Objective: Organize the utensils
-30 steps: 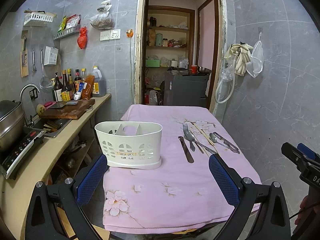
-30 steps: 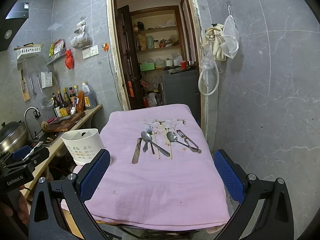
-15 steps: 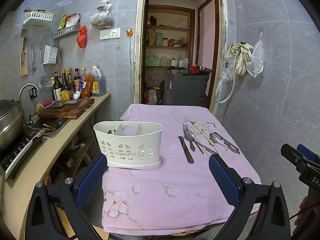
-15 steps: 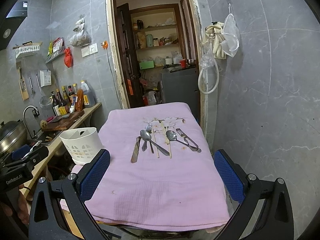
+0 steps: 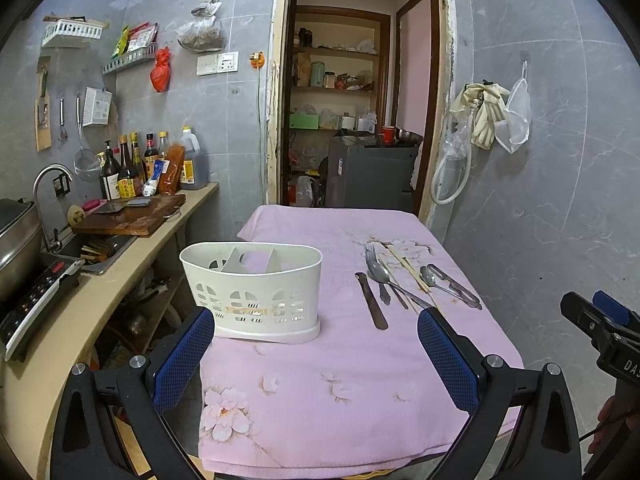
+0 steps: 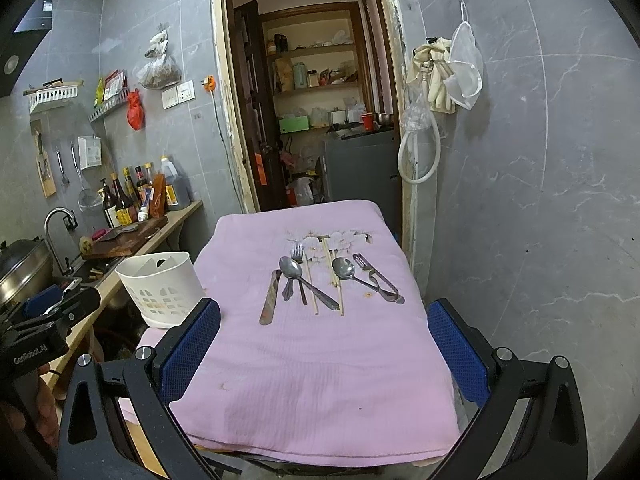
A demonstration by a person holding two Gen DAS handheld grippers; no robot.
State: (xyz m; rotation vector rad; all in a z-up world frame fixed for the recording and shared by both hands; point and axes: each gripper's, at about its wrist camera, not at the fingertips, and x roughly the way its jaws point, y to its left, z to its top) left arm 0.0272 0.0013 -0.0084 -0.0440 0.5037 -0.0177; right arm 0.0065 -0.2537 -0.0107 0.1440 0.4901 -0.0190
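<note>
A white slotted utensil caddy [image 5: 256,288] stands on the left of the pink-clothed table [image 5: 340,380]; it also shows in the right wrist view [image 6: 160,288]. To its right lie a knife [image 6: 270,298], a fork [image 6: 294,276], two spoons [image 6: 306,280] [image 6: 352,274], chopsticks [image 6: 334,280] and a peeler [image 6: 378,278]. My left gripper [image 5: 316,360] is open and empty above the table's near edge. My right gripper [image 6: 324,352] is open and empty, short of the utensils.
A counter [image 5: 120,276] with a cutting board [image 5: 132,216], bottles [image 5: 132,168], sink and cooktop runs along the left. A grey tiled wall [image 6: 540,200] stands close on the right. An open doorway [image 5: 352,128] lies behind the table.
Both views have shifted slightly: the caddy and utensils sit a little lower and nearer in frame. Nothing on the table has moved. Both grippers remain open.
</note>
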